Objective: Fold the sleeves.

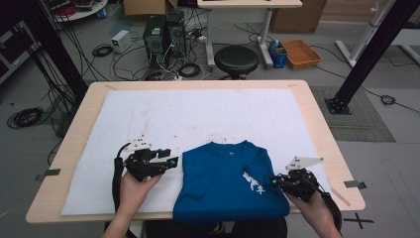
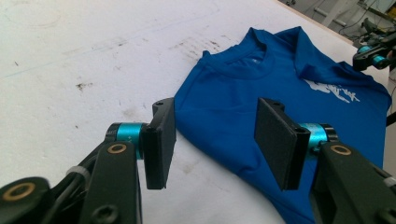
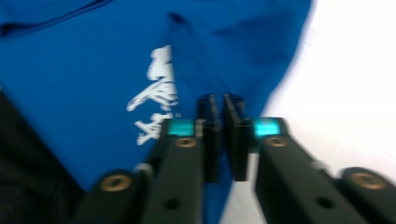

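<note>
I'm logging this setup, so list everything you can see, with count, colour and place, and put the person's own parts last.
T-shirt: one, blue with a white print, folded, near edge of the table, between the two tools.
White sheet: one, stained, covering most of the tabletop.
Table: one, light wood.
Stool: one, black, beyond the table.
Crate: one, orange, on the floor at the back right.
Computer towers: two, black, on the floor at the back.
Left tool: one, black with teal, jaws open, beside the shirt's left edge.
Right tool: one, black with teal, jaws shut, at the shirt's right edge.
</note>
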`<state>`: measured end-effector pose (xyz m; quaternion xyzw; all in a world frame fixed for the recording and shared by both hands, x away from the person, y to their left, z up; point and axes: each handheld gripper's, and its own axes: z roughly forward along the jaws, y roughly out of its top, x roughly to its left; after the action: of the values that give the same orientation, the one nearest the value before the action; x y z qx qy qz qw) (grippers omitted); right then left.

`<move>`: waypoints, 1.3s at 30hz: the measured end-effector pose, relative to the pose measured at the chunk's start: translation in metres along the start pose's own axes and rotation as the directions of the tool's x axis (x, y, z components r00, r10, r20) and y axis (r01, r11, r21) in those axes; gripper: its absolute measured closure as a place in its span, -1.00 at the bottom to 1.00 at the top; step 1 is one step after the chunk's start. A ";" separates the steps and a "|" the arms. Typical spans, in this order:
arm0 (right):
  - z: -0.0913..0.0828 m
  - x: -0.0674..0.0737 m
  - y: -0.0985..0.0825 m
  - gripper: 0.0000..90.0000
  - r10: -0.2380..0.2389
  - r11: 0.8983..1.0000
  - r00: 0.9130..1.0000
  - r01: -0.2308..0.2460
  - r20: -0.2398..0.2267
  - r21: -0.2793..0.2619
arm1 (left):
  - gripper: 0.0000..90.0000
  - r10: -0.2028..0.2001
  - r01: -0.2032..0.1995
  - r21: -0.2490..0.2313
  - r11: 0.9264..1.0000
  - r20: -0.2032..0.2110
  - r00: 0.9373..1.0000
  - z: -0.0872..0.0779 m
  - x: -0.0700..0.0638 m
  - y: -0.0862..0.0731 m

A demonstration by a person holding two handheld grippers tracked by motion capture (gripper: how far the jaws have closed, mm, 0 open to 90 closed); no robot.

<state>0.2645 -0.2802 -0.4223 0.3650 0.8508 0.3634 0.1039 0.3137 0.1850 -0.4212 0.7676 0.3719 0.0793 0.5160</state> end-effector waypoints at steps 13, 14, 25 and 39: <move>-0.008 0.007 -0.002 0.53 -0.015 0.998 0.999 0.017 0.037 -0.053 | 0.08 -0.001 0.001 0.006 1.000 -0.001 1.000 0.001 0.000 -0.001; -0.008 0.004 -0.004 0.48 0.006 0.999 0.999 -0.004 0.044 -0.052 | 0.08 0.002 -0.002 0.008 1.000 -0.002 1.000 0.001 0.000 -0.001; 0.000 0.020 -0.005 0.95 -0.159 0.987 0.987 0.158 -0.019 -0.018 | 0.07 -0.001 0.001 0.016 1.000 -0.008 1.000 0.003 0.000 -0.002; -0.010 0.016 0.001 0.52 -0.234 0.969 0.970 0.227 -0.067 -0.095 | 0.04 -0.002 0.002 0.023 1.000 -0.006 1.000 0.005 0.000 -0.002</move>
<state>0.2493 -0.2742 -0.4134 0.2445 0.8743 0.3993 0.1280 0.3148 0.1819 -0.4253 0.7729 0.3750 0.0767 0.5060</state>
